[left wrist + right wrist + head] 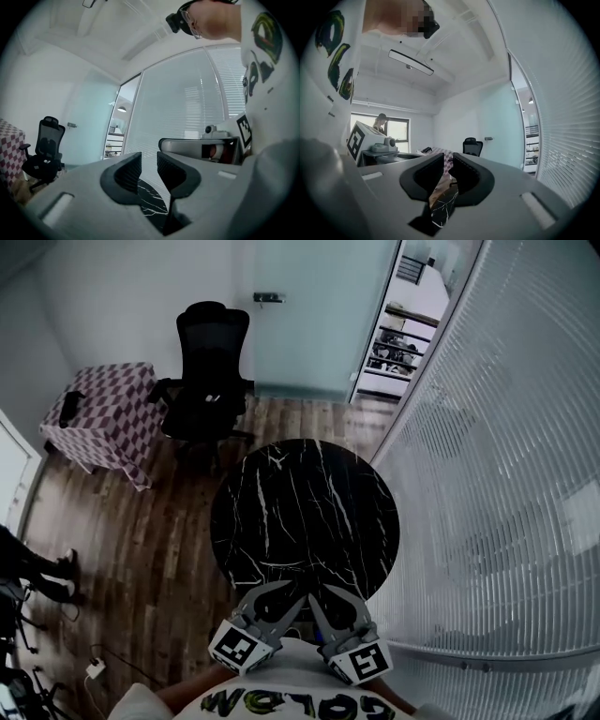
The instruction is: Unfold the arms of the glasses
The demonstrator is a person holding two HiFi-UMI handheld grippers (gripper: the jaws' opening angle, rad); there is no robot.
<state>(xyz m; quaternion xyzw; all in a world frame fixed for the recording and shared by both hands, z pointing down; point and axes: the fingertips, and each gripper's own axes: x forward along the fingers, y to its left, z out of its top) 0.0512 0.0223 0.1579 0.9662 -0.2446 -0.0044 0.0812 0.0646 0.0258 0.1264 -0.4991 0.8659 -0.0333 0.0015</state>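
Observation:
The round black marble table shows a bare top, and I see no glasses on it in any view. Both grippers are held close to the person's chest at the table's near edge, tips pointing toward each other. The left gripper has a clear gap between its pads with nothing in it. On the right gripper the jaws stand a narrow gap apart, also with nothing between them. Each gripper view shows the other gripper's body off to the side.
A black office chair stands beyond the table, with a small table under a checked cloth to its left. A glass wall with blinds runs along the right. Another person's legs show at the left edge on the wooden floor.

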